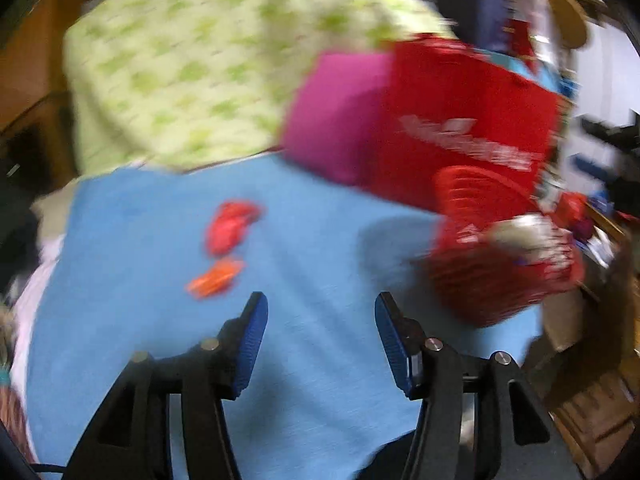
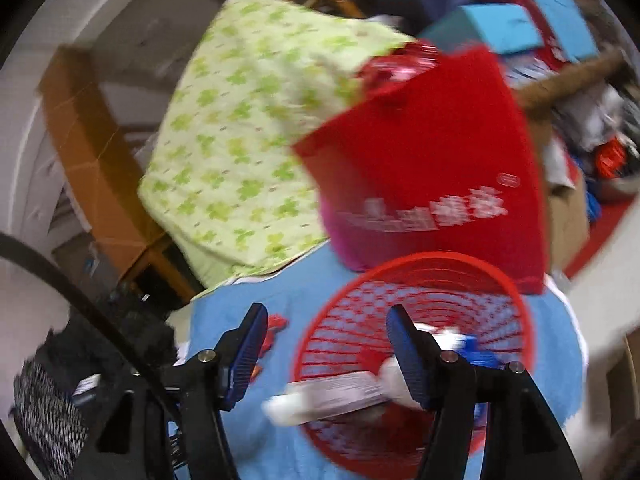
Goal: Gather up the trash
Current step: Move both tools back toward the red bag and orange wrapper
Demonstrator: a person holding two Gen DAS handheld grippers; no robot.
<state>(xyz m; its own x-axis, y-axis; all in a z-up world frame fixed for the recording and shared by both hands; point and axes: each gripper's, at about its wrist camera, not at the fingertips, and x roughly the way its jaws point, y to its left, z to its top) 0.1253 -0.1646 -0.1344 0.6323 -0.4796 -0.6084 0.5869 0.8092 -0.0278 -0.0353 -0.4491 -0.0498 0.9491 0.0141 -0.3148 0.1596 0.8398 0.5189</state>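
Note:
A red mesh basket (image 2: 420, 280) stands on a blue cloth (image 1: 320, 240); it holds white paper trash (image 2: 340, 394) and a blue scrap (image 2: 478, 350). It also shows at the right of the left wrist view (image 1: 480, 276). Two red wrappers lie on the cloth: a larger one (image 1: 230, 224) and a smaller orange-red one (image 1: 216, 278), ahead and left of my left gripper (image 1: 320, 334), which is open and empty. My right gripper (image 2: 326, 344) is open and empty over the basket's left rim; a red wrapper (image 2: 274, 330) peeks beside its left finger.
A red bag (image 2: 432, 160) with white print and a pink object (image 1: 340, 120) stand behind the basket. A green-patterned pillow (image 1: 200, 60) lies at the back. Cardboard boxes (image 2: 84, 152) and clutter surround the cloth. Both views are blurred.

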